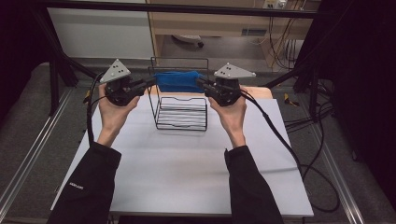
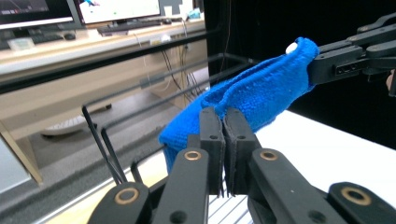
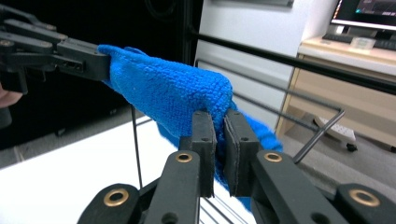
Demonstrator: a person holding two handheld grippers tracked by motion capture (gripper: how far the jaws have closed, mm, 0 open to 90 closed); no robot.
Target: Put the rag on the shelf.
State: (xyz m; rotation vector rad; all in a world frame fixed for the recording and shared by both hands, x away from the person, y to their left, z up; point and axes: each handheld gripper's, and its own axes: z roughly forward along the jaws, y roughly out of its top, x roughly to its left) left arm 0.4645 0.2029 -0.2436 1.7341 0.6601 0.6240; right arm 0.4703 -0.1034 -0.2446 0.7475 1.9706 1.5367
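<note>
Each hand-held gripper, left [image 1: 150, 82] and right [image 1: 201, 83], pinches the unlabelled blue cloth [image 1: 178, 81].

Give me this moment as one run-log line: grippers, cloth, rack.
left gripper: shut on blue cloth | right gripper: shut on blue cloth | cloth: stretched between both, above wire rack | rack: on table
</note>
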